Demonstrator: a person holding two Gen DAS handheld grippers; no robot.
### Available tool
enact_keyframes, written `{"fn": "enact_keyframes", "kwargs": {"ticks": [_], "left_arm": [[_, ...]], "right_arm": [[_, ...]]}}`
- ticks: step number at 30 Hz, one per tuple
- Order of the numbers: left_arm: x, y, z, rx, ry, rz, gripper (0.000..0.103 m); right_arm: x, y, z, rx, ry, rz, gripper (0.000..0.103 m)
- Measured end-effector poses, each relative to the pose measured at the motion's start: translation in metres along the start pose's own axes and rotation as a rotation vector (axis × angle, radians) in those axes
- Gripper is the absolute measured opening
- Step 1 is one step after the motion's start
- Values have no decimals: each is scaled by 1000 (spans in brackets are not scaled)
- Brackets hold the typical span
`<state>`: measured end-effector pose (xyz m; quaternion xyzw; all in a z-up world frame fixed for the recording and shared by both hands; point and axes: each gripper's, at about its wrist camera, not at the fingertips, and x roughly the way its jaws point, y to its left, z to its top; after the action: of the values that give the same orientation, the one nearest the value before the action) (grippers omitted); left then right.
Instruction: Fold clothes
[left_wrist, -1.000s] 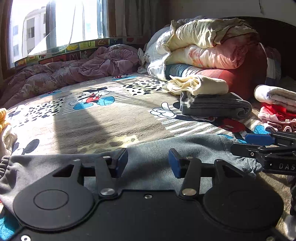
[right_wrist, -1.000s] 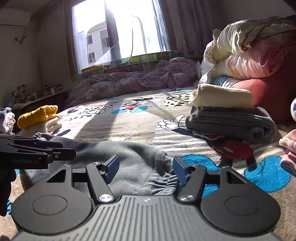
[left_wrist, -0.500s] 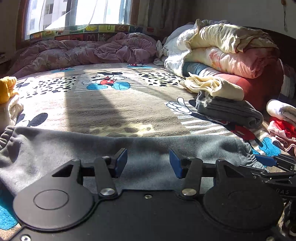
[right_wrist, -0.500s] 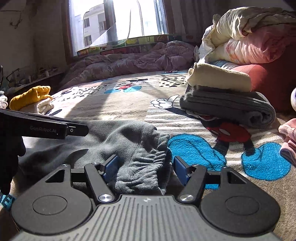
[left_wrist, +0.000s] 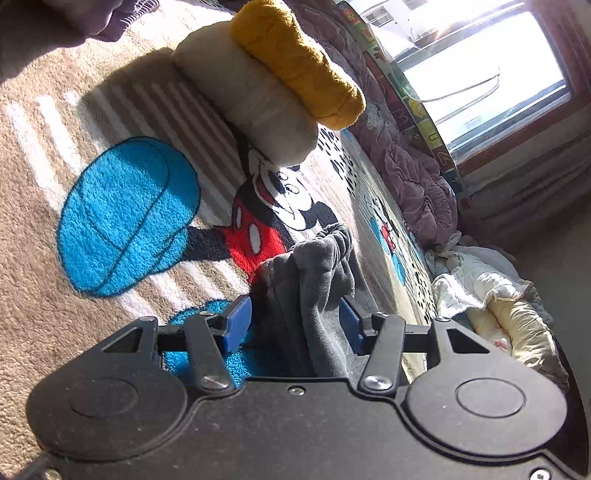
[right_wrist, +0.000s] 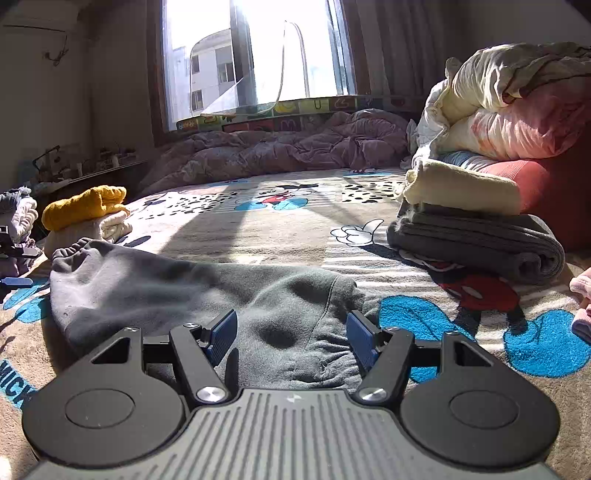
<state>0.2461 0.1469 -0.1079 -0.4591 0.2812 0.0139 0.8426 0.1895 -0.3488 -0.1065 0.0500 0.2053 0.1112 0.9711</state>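
Note:
Grey sweatpants (right_wrist: 192, 291) lie stretched across the Mickey Mouse blanket (right_wrist: 280, 229) in the right wrist view. My right gripper (right_wrist: 291, 332) is open, its blue pads either side of the gathered end of the pants. In the left wrist view, which is rolled sideways, the other end of the grey pants (left_wrist: 314, 280) stands bunched between the blue pads of my left gripper (left_wrist: 295, 321). Its jaws are wide apart and the pads do not press the cloth. The left gripper (right_wrist: 14, 282) shows only as a dark edge at far left.
A folded yellow and cream stack (right_wrist: 85, 218) lies at left, also seen in the left wrist view (left_wrist: 273, 81). A folded grey and cream stack (right_wrist: 472, 229) lies at right before piled duvets (right_wrist: 517, 103). A purple quilt (right_wrist: 280, 147) lies under the window. Pink clothes (right_wrist: 581, 295) lie far right.
My left gripper has swung to the left end of the pants and rolled sideways, with the bunched cloth now between its pads. My right gripper stayed at the right end, tilting up slightly.

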Motion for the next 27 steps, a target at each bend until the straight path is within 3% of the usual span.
{"fn": "enact_keyframes", "kwargs": {"ticks": [6,11,20,27], "left_arm": [[26,8,8,-15,21,-44,51],[44,4,13,27,24,-38,49],[37,-9,12,54,-6,-5,29],[3,-91,-10,333,-141,45,28]], "right_arm": [[10,-9,-4,58,19,-18,66],[20,-16,-6,97,56,-30,73],[28,-21,-6,125,80,-21,76],[19,-31,-4,181,57,19,75]]}}
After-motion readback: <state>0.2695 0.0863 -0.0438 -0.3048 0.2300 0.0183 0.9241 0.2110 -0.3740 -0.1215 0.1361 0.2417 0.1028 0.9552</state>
